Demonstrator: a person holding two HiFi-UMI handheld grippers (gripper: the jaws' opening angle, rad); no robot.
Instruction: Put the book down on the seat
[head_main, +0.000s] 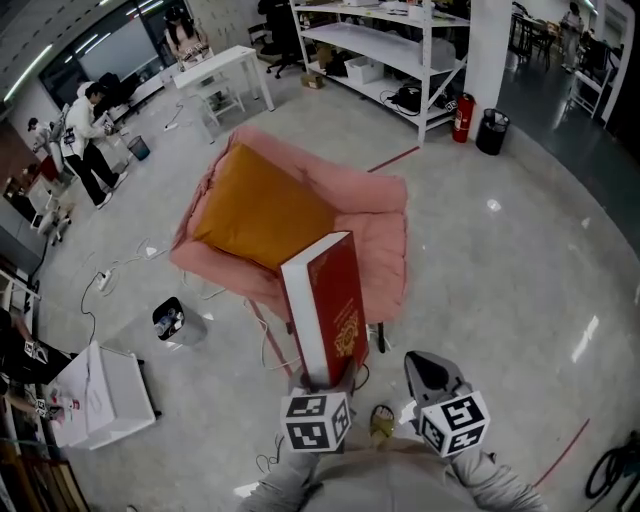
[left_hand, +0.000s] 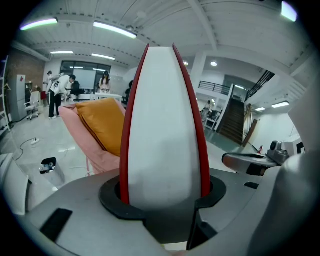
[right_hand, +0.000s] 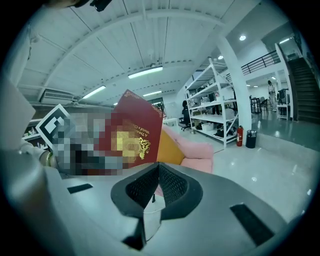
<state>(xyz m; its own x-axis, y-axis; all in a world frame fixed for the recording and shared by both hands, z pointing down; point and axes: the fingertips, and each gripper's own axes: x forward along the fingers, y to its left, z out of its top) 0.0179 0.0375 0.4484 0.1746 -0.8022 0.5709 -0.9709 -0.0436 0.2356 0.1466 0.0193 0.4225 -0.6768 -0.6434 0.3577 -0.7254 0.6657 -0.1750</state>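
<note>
The left gripper (head_main: 322, 388) pinches the red book (head_main: 335, 310) upright, pink chair seat (head_main: 385, 240) at twelve o'clock; right gripper (head_main: 432, 378) pressed together, empty

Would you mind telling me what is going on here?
A person holds tongs in each hand. The left tongs clamp a red book, upright in the air before a pink chair with an orange cushion. The right tongs are shut and empty. The book is not on the chair yet.

book (head_main: 340, 300): smooth cover, paper pages | seat (head_main: 385, 215): cloth | floor (head_main: 500, 290): glossy
</note>
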